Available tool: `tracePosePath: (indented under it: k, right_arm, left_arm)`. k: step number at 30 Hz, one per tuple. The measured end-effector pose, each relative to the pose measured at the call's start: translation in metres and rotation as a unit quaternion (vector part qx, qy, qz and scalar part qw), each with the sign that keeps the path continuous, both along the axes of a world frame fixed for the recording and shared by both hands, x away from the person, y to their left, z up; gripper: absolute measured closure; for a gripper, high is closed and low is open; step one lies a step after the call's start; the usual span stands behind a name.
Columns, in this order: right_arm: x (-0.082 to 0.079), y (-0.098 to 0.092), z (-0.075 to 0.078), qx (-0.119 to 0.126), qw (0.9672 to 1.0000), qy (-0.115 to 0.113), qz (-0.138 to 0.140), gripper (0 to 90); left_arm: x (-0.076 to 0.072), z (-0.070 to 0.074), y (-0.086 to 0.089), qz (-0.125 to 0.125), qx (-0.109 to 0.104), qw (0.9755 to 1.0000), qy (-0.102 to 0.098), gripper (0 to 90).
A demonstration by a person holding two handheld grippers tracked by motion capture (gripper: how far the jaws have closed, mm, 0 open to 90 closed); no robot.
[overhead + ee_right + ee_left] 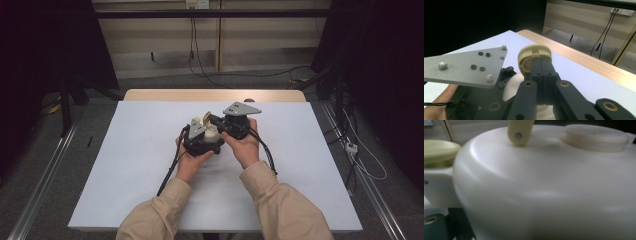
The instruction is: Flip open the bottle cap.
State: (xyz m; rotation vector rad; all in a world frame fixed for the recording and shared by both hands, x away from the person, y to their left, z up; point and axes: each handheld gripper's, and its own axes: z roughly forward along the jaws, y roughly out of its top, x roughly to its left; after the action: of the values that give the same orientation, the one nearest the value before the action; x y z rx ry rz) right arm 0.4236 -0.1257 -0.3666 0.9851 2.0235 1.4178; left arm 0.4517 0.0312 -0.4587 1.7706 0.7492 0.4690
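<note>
- From the high view, a person sits at a table (150, 190) with a pale sheet on it. Both hands meet near the middle of the table.
- The left hand (192, 162) holds the left gripper (202, 140). The right hand (246, 145) holds the right gripper (220, 121). The two grippers are just beside each other.
- Between them sits a small white container (212, 134). From up here it is mostly hidden, and only a bit of white and cream shows.
- The left gripper view shows much more of it. The white container (544, 195) is very close and blurry, with a smooth round body.
- That view also shows a round screw cap (595, 137) on top of the container, a cream tab (520, 131) with a small hole sticking up, and a cream round knob (439, 150) at the left side.
- I cannot tell from any view if the left gripper's jaws are apart or together. The container hides them.
- The right gripper view shows the right gripper (541, 63) with its two black jaws pressed together. A cream round lid (534, 56) stands on edge at the jaw tips, and the jaws look clamped on it.
- That same view shows the grey three-cornered plate (466, 66) of the left gripper, and a bit of the white container (510, 88) lower down.
- It also shows the wooden edge of the table (584, 60), and black cables (602, 32) hanging down the far wall.
</note>
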Motion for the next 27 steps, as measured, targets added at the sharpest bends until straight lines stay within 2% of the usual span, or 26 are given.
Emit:
tracePosePath:
  k: [27]
  right_arm:
    - [0.0043, 0.0041, -0.0012, -0.002, 1.0, 0.002, 0.004, 90.0]
  left_arm:
    - [-0.0001, 0.0002, -0.0002, 0.001, 0.0, 1.0, 0.001, 5.2]
